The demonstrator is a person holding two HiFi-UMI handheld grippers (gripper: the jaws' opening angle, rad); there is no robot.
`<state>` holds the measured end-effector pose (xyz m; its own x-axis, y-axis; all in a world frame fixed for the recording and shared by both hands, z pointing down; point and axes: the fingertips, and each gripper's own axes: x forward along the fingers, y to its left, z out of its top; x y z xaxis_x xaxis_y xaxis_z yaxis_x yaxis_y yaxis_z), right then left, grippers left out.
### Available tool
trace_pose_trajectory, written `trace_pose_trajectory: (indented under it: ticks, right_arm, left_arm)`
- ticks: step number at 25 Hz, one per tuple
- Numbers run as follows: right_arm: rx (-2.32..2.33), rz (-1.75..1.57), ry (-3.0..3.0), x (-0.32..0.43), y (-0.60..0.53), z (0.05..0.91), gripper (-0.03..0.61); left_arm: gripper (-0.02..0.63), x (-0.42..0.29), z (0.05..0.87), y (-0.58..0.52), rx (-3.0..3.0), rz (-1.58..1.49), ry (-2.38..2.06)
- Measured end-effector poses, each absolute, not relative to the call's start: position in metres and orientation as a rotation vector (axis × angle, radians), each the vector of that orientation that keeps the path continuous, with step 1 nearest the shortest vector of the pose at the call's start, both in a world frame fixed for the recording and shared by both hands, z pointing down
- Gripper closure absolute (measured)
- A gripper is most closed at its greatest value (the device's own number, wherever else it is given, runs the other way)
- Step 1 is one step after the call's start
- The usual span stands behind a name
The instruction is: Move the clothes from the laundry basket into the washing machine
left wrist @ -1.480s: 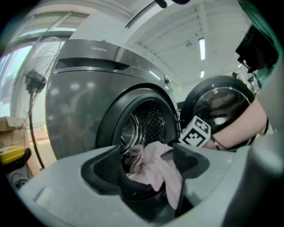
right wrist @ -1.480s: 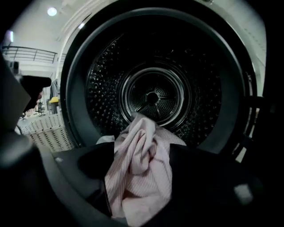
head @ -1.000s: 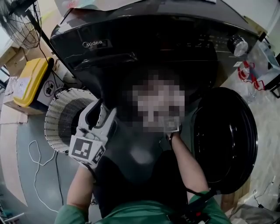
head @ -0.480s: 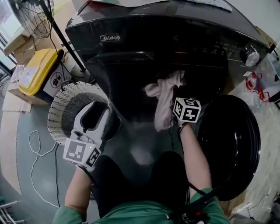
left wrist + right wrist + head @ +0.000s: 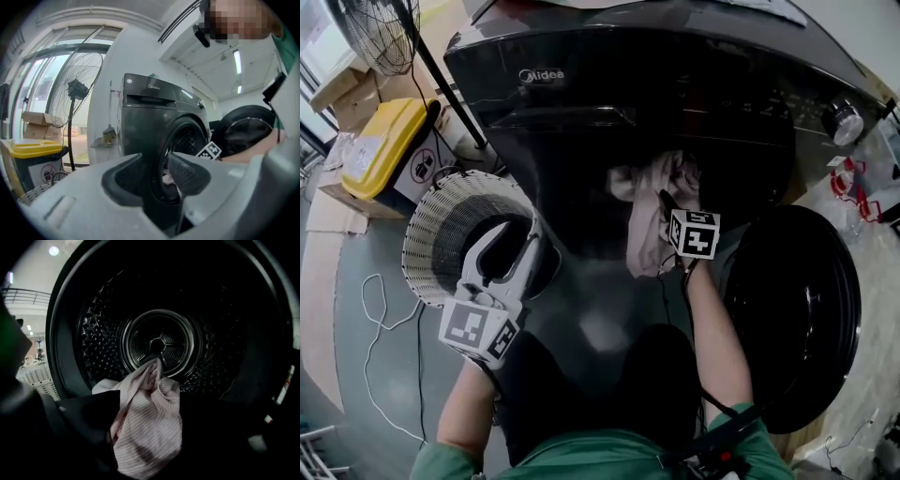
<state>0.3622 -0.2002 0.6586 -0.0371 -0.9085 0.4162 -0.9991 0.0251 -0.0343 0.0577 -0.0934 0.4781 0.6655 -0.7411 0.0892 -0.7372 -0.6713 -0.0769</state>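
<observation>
A: State of the right gripper (image 5: 149,408)?

B: Noted at the mouth of the dark grey front-loading washing machine (image 5: 609,89), pointed into the perforated steel drum (image 5: 159,341). Its jaws had just been opening and stood wide. A pale pink striped cloth (image 5: 150,437) lay bunched in the gap between them. No squeeze on it that I could see.

A: Where was the cloth, exactly?

B: At the lower edge of the door opening. The top end was crumpled in the mouth and the rest hung down the machine's front, just beside the gripper's marker cube. Not yet deep in the drum.

A: The door?

B: The round black door (image 5: 797,300) stood wide open, to the right of the opening.

A: And the left gripper (image 5: 508,246)?

B: Held level over the near rim of the white round slatted laundry basket (image 5: 431,234), which stood on the floor left of the machine. Its jaws had just been closing a little but stood apart with nothing between them. Only the machine's front showed through the gap. The basket's inside was too dark to read.

A: Surroundings?

B: A yellow-topped bin (image 5: 380,155) beyond the basket, a standing fan (image 5: 370,33) near it, and a white cable (image 5: 380,342) looped on the grey floor.
</observation>
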Motion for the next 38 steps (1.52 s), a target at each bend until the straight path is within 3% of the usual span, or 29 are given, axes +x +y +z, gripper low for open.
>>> trace_pose_trajectory:
  ticks: [5, 7, 9, 16, 17, 21, 22, 23, 26, 31, 34, 38]
  right_arm:
    - [2.042, 0.499, -2.065, 0.346, -0.149, 0.668, 0.161]
    - [1.953, 0.583, -2.05, 0.334, -0.134, 0.699, 0.074]
    - [1.864, 0.682, -2.009, 0.326, -0.125, 0.739, 0.034]
    - [1.856, 0.682, -1.793, 0.34, -0.135, 0.798, 0.03]
    - [1.853, 0.67, -1.76, 0.343, -0.136, 0.8, 0.049]
    - [1.829, 0.692, -1.736, 0.349, -0.132, 0.794, 0.374]
    - [1.825, 0.719, -1.787, 0.345, -0.133, 0.788, 0.488]
    - [1.835, 0.753, -1.857, 0.341, -0.135, 0.777, 0.54]
    - [1.917, 0.753, -2.07, 0.334, -0.154, 0.716, 0.551]
    - [2.083, 0.475, -2.202, 0.356, -0.213, 0.588, 0.549]
    - [2.017, 0.391, -2.184, 0.359, -0.247, 0.58, 0.533]
    - [1.779, 0.622, -2.052, 0.353, -0.242, 0.661, 0.213]
  left_arm:
    - [0.441, 0.07, 0.483, -0.097, -2.861, -0.157, 1.229]
    - [0.442, 0.074, 0.483, -0.098, -2.869, -0.15, 1.216]
    - [0.44, 0.075, 0.483, -0.099, -2.871, -0.139, 1.213]
    - [0.441, 0.064, 0.482, -0.097, -2.868, -0.135, 1.234]
    - [0.442, 0.06, 0.481, -0.098, -2.864, -0.133, 1.246]
    - [0.442, 0.045, 0.474, -0.099, -2.844, -0.109, 1.292]
    - [0.442, 0.042, 0.473, -0.1, -2.838, -0.104, 1.301]
    - [0.442, 0.04, 0.473, -0.1, -2.834, -0.101, 1.31]
    - [0.442, 0.035, 0.473, -0.103, -2.831, -0.092, 1.333]
    - [0.442, 0.034, 0.472, -0.098, -2.831, -0.098, 1.329]
    - [0.443, 0.035, 0.473, -0.095, -2.827, -0.111, 1.324]
    - [0.443, 0.041, 0.481, -0.09, -2.846, -0.149, 1.3]
